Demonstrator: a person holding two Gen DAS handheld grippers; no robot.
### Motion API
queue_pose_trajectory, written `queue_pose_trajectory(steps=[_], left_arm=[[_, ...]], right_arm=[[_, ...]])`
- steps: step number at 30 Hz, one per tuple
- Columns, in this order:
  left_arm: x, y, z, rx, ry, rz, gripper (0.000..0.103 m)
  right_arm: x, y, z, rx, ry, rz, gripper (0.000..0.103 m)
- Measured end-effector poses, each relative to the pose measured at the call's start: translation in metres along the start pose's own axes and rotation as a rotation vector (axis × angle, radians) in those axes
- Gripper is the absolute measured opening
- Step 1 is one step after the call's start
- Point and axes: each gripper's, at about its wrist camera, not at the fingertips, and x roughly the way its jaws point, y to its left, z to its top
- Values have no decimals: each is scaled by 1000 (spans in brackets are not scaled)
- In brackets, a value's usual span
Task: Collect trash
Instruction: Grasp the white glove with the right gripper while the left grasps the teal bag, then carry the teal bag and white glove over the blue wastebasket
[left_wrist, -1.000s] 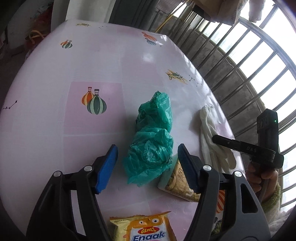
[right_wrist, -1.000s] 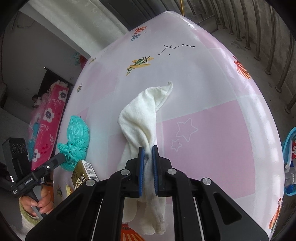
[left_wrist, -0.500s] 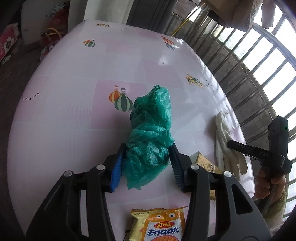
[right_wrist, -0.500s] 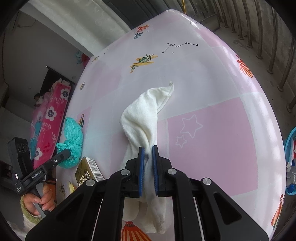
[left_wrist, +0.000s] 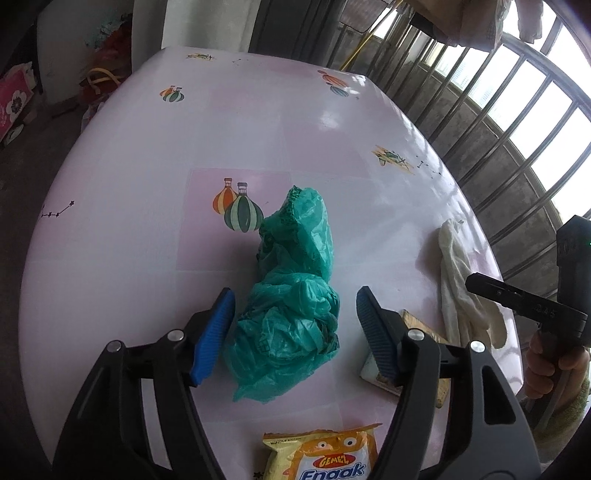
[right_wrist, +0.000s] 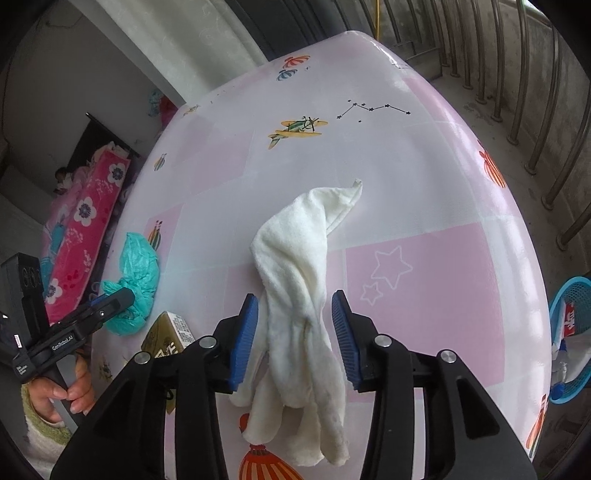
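Right gripper (right_wrist: 295, 332) jaws opening around white cloth (right_wrist: 299, 280) on pink table (right_wrist: 424, 295), green bag (right_wrist: 138, 280) at left

Left wrist view: sits just behind the left gripper (left_wrist: 295, 332), looks steeply down along it at the pink surface (left_wrist: 147, 147), close to the green plastic bag (left_wrist: 291, 295); barred window at right.
Right wrist view: sits just behind the right gripper (right_wrist: 295, 332), tilted steeply down, close over the white cloth (right_wrist: 299, 280); railing at far right.
Shared: both see the surface, bag (right_wrist: 138, 273), cloth (left_wrist: 458, 280) and small carton (right_wrist: 170, 332); each shows the other gripper at its edge.
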Motion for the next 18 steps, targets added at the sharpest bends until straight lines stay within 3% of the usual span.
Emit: queue_pose_trajectory(steps=[3,7,11,18], left_arm=[[5,0,-2,2,5,10,63],[9,4,-3,-8,12,11,51],[6,8,-4,-26,0,7,49],[-11,9,-1,-25,-48,0,48]], right_arm=[[4,3,0,-11,6,-20,42],[7,10,-2,-44,-1,-56,42],[8,15,-2,-70,-5,-86,41],[-1,11,-1,-33,-26,-48,12]])
